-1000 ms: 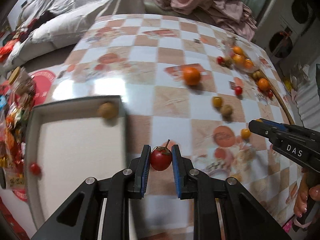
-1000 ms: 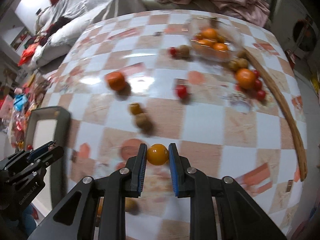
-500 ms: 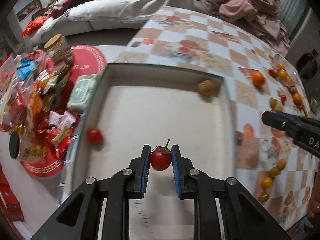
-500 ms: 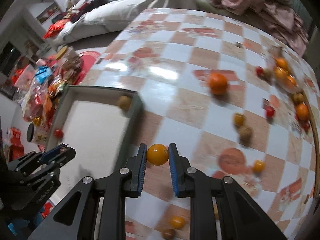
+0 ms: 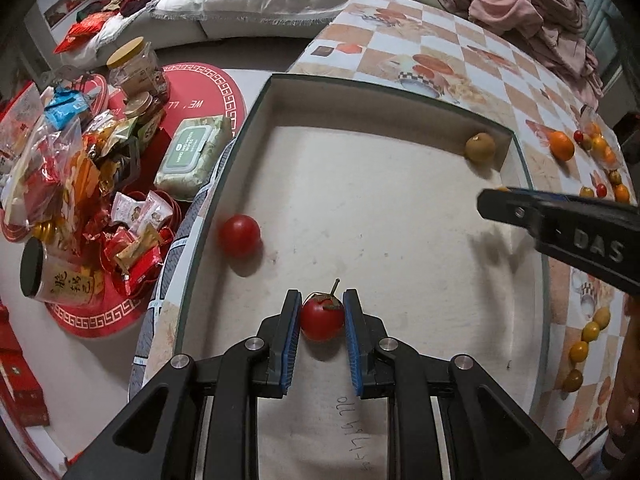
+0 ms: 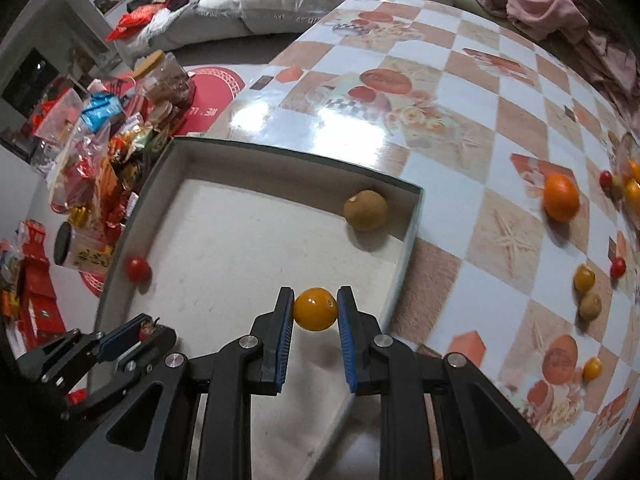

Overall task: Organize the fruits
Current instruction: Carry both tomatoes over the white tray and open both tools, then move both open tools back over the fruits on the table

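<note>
My left gripper (image 5: 322, 320) is shut on a red stemmed tomato (image 5: 322, 317) low over the floor of the shallow box (image 5: 360, 84). My right gripper (image 6: 315, 312) is shut on a round yellow fruit (image 6: 315, 309) over the box's right part (image 6: 412, 216). In the box lie a red tomato (image 5: 239, 235) at the left wall and a brown fruit (image 5: 479, 147) in the far right corner. The right gripper also shows in the left wrist view (image 5: 560, 224); the left gripper shows in the right wrist view (image 6: 136, 332).
Loose fruits lie on the checkered table right of the box: an orange (image 6: 561, 197), small red, yellow and brown ones (image 6: 584, 278). Snack packets and jars (image 5: 80, 168) crowd the floor left of the box. Pink clothes (image 5: 520, 8) lie at the table's far side.
Both grippers have carried their fruits leftward from the open table to over the box. The left one has come down close to the box floor.
</note>
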`<action>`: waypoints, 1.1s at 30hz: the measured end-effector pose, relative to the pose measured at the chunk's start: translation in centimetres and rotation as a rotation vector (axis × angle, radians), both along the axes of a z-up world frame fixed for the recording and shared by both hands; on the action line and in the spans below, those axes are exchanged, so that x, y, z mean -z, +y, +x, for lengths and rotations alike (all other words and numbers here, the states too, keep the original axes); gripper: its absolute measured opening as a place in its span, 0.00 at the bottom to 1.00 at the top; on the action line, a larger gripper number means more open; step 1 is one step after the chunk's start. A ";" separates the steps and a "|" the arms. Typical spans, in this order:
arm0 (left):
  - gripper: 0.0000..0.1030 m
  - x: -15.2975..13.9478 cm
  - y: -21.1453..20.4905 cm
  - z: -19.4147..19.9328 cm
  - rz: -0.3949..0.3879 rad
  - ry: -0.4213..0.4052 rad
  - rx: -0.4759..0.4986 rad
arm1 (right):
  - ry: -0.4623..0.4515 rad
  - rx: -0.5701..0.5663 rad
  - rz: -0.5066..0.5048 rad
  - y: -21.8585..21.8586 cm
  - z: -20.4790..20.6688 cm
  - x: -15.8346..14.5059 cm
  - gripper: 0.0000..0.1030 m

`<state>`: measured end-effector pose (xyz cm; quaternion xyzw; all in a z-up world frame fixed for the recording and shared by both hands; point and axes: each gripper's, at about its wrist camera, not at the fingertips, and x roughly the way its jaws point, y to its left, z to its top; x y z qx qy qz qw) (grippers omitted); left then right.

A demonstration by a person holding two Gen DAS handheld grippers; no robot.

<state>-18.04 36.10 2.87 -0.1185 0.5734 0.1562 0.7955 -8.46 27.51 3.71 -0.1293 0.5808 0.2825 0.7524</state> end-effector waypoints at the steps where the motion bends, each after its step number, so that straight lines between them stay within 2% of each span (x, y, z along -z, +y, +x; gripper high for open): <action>1: 0.22 0.1 0.0 0.1 0.001 0.003 0.006 | -0.004 -0.002 -0.008 0.2 0.1 0.1 0.23; 6: 0.23 0.3 -0.1 0.3 0.007 0.013 0.020 | -0.013 -0.011 -0.051 0.7 0.3 1.2 0.23; 7: 0.27 0.3 -0.1 0.3 0.014 0.018 0.024 | -0.013 -0.012 -0.057 0.8 0.2 1.3 0.23; 8: 0.34 0.3 -0.1 0.4 0.024 0.021 0.024 | -0.011 -0.015 -0.063 0.9 0.2 1.5 0.24; 9: 0.61 0.3 -0.1 0.4 0.033 0.026 0.023 | -0.016 -0.018 -0.067 0.9 0.1 1.6 0.24; 10: 0.79 0.1 0.1 0.2 0.040 0.018 0.011 | -0.022 -0.022 -0.070 1.0 0.0 1.6 0.24; 13: 0.79 -0.2 0.3 -0.1 0.039 -0.002 0.006 | -0.022 -0.042 -0.069 1.2 -0.1 1.6 0.30; 21: 0.79 0.5 0.2 -0.4 0.044 0.037 0.012 | 0.004 -0.057 -0.011 1.7 -0.4 0.8 0.73; 23: 0.79 0.4 0.1 -0.3 0.049 0.040 0.014 | -0.004 -0.057 0.004 1.7 -0.5 0.1 0.79; 33: 0.79 -1.0 -1.3 0.8 0.062 0.026 0.043 | -0.026 0.026 0.056 -1.5 0.9 -2.9 0.79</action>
